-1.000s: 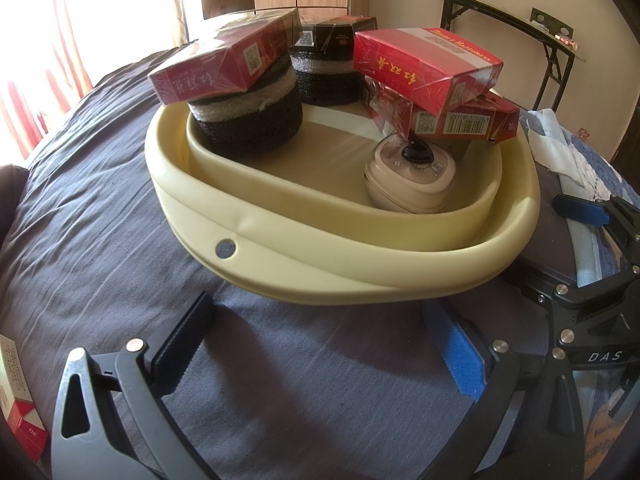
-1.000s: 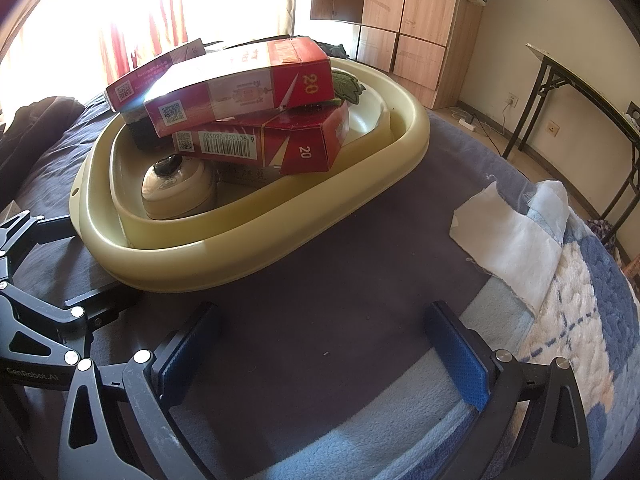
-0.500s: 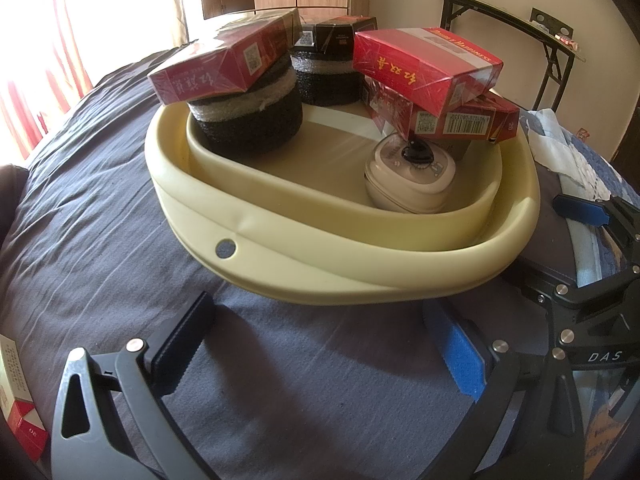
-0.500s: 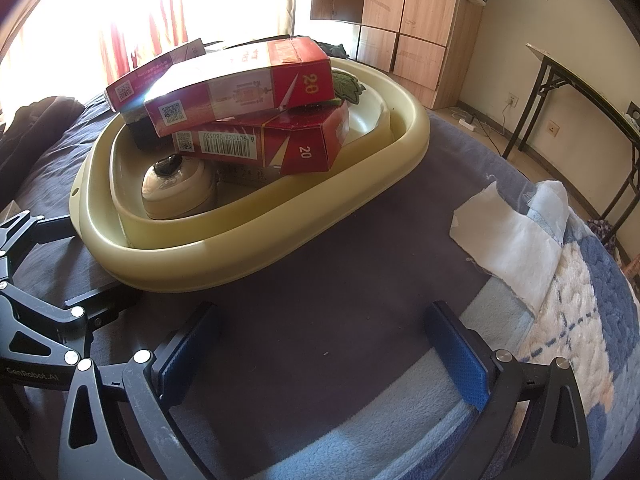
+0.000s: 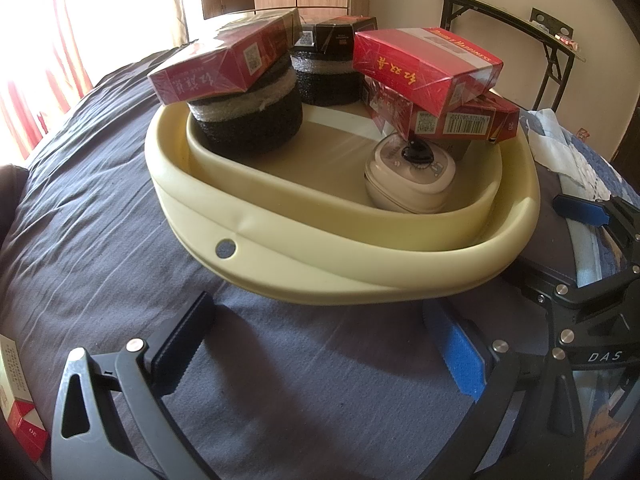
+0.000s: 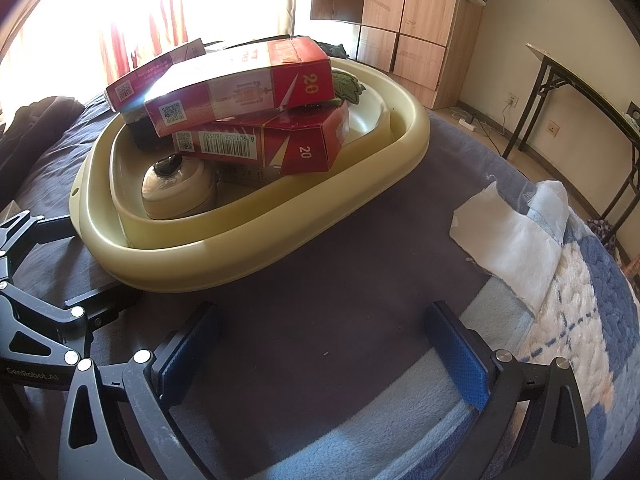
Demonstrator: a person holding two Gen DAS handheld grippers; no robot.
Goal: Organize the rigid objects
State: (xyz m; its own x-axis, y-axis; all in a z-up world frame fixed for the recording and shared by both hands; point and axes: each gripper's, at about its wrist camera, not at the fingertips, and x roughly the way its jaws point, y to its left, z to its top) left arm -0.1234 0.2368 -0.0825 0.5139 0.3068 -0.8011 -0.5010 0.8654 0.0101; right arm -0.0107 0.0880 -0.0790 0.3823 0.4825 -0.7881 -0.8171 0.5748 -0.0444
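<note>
Red cartons (image 5: 424,62) fill the cream basin (image 5: 280,264); both tools gape empty.

One cream basin (image 5: 320,268) holds four red cartons (image 5: 424,64), two black foam rolls (image 5: 248,124) and one beige gadget (image 5: 412,184).

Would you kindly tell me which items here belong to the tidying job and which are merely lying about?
Job:
- yellow basin
- red cartons
- black foam rolls
- cream gadget
- loose red pack

Lying about:
- white cloth
- blue blanket
- folding table
</note>
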